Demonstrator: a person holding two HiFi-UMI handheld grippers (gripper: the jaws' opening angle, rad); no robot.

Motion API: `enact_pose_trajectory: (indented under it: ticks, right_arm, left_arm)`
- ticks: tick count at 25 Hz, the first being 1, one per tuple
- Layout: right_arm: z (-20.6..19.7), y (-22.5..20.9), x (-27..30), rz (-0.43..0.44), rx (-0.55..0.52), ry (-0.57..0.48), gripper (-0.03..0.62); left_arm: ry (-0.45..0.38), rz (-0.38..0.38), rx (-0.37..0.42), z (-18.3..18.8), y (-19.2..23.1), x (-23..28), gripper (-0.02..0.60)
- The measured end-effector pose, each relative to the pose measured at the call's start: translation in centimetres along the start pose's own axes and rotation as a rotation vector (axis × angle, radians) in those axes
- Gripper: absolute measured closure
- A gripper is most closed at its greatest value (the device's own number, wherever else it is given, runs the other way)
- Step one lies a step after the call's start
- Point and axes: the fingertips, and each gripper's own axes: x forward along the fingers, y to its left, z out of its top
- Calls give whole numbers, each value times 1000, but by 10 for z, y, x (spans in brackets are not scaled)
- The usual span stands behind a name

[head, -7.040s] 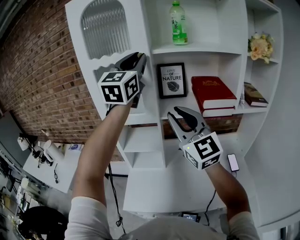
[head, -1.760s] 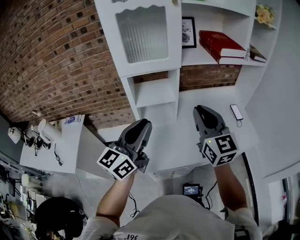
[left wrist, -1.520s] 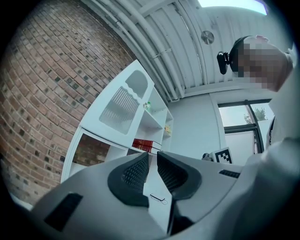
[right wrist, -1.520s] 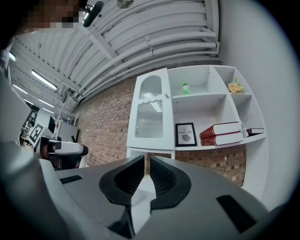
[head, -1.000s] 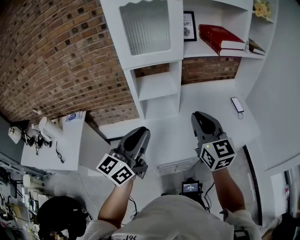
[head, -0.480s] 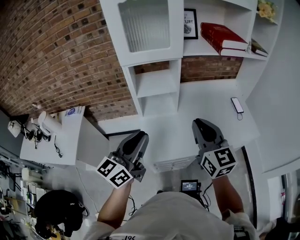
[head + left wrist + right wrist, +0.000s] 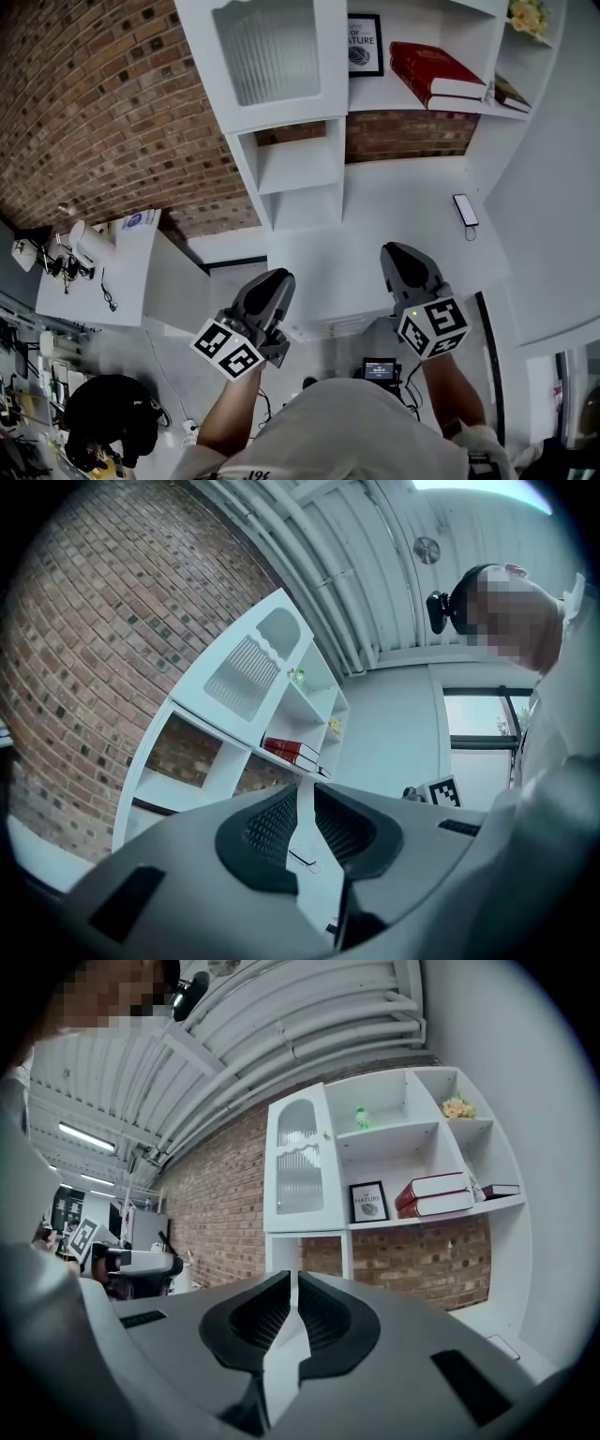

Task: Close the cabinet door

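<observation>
Showing left hand-held gripper (image 7: pixel 270 284) and right hand-held gripper (image 7: pixel 401 255) low, well apart from the shelving (image 7: pixel 298 167), jaws narrowed to a slit, empty. Cabinet door (image 7: pixel 264 58) up top — seemingly flush shut (closing step likely finished); next, probably only resting.

Left gripper (image 7: pixel 274 279) and right gripper (image 7: pixel 401 255): each a smooth grey shell, rounded and tapering towards two jaws. In the gripper views, the inner faces carry black pads, left (image 7: pixel 272 827) and right (image 7: pixel 323 1314), with a fine ribbed texture set into dark curved recesses. At the near end of each shell sits a white cube, left cube (image 7: pixel 228 349) and right cube (image 7: pixel 433 328), printed on its faces with black square markers. A small green light (image 7: pixel 412 313) shows on the right shell beside its cube. The person wears a pale shirt (image 7: pixel 347 427) with short sleeves (image 7: pixel 476 439); the forearms are bare.
</observation>
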Motion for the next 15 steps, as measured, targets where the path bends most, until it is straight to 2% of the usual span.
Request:
enact_pose_trajectory:
  ticks: [15]
  right_arm:
    - [-28, -17, -16, 30, 27, 61, 554]
  left_arm:
    - [46, 24, -40, -39, -21, 10, 517]
